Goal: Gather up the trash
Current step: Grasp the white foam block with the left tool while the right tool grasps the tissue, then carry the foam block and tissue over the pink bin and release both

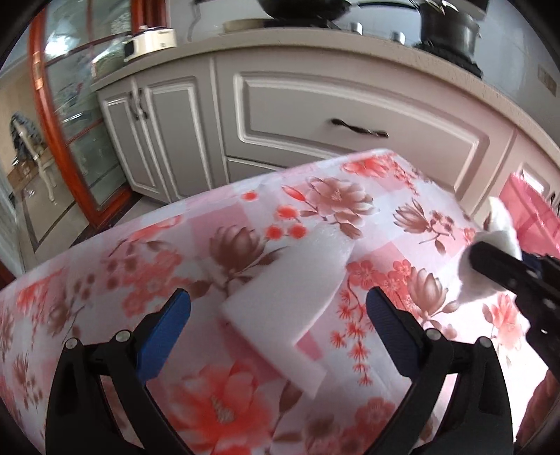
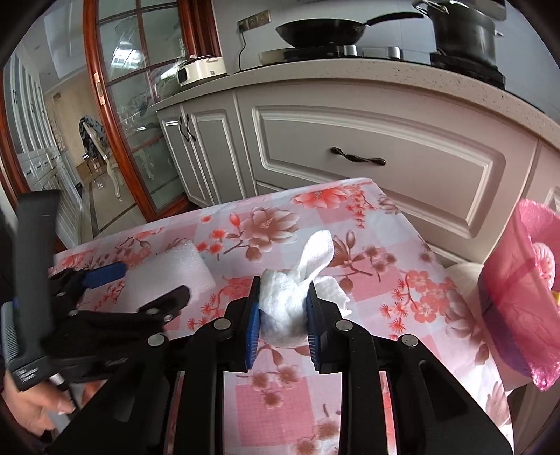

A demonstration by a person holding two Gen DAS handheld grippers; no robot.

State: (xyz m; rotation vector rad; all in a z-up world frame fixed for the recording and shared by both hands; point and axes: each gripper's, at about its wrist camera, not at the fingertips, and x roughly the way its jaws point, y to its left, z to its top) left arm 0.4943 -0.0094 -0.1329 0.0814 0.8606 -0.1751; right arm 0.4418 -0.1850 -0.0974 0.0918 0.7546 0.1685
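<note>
While both claws work above the flowered tabletop, the views read as follows.

Left wrist view
- left gripper (image 1: pixel 278 308): jaws spread wide, blue pads well apart, nothing pinched; it hangs over the table, tilted downward.
- foam sheet (image 1: pixel 290 294): white, flat on the tablecloth, its near part lying between the two spread fingers – no pad touches it.
- tablecloth (image 1: pixel 210 217): pink and white squares with red and brown flowers; blurred toward the left edge.
- right gripper (image 1: pixel 490 266): enters from the right edge as a black finger, with white tissue bunched against it.
- bin liner (image 1: pixel 528 210): pink plastic, at the right edge beyond the table corner.
- cabinet drawer (image 1: pixel 360 119): grey panel with a dark handle, behind the table.

Right wrist view
- right gripper (image 2: pixel 283 315): jaws pressed together on a crumpled tissue; both blue pads bear on its sides.
- tissue (image 2: pixel 290 301): white and wadded, pinched at its lower bulk, one twisted end standing up above the pads. Whether its underside touches the cloth cannot be told.
- left gripper (image 2: pixel 140 280): seen from the side at the left, fingers parted around the near end of the foam sheet (image 2: pixel 168 276).
- hand (image 2: pixel 35 413): at the lower left corner, on the left gripper's handle.
- trash bin (image 2: pixel 518 308): lined with the pink bin liner, standing to the right of the table – its mouth faces the camera, with some pale rubbish visible inside.
- wok (image 2: pixel 322 31): on the hob on the counter behind.
- pot (image 2: pixel 462 31): dark, on the right burner.
</note>
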